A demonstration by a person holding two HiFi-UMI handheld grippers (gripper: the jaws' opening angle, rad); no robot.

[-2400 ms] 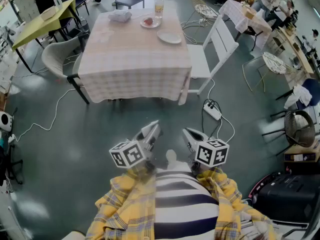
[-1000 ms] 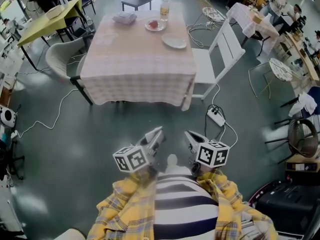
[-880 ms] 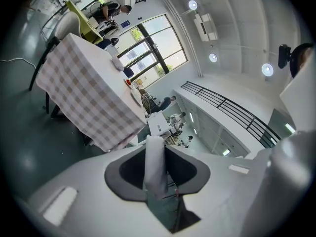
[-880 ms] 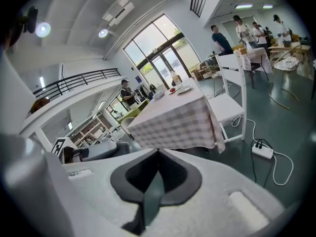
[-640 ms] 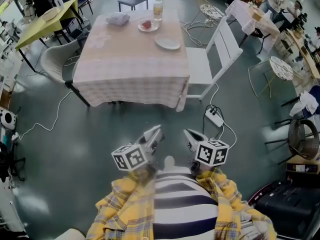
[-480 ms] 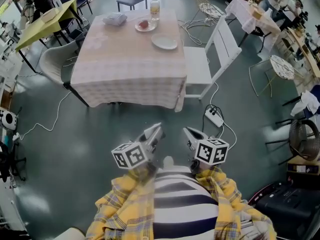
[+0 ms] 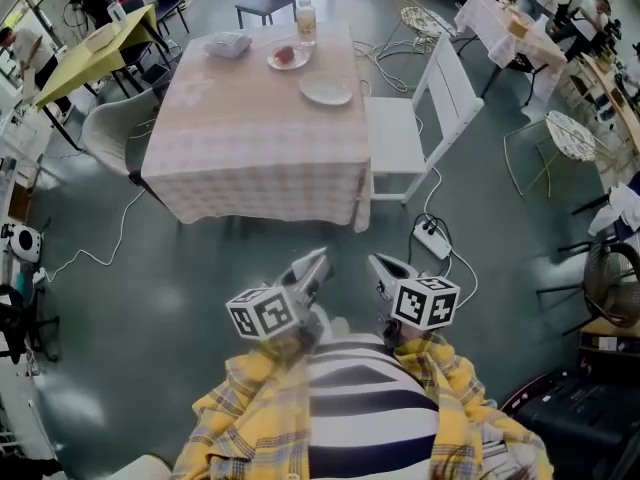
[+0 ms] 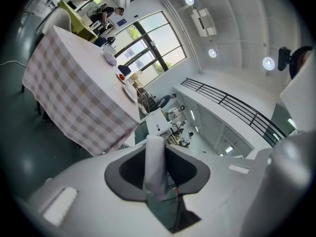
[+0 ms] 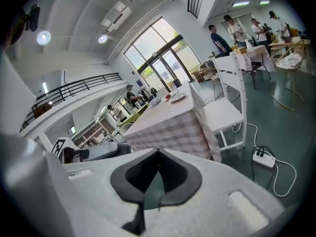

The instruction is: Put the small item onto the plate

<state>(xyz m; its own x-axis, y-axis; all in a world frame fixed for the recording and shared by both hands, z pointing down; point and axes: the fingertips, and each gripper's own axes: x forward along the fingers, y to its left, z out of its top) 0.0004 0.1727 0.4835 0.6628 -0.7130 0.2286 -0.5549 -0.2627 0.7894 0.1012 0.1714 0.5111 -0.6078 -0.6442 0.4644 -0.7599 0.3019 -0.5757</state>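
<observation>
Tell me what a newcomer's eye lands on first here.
A table under a checked cloth fills the head view's upper middle, a white plate and a bottle near its far edge, a white chair at its right. Close below, the left gripper pinches a small white item; the right gripper is shut, empty.

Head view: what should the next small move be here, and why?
Probably a step forward toward the table. The left gripper is clamped on a small white item, while the empty plate sits near the table's far end, apparently well out of reach from where the person stands.
</observation>
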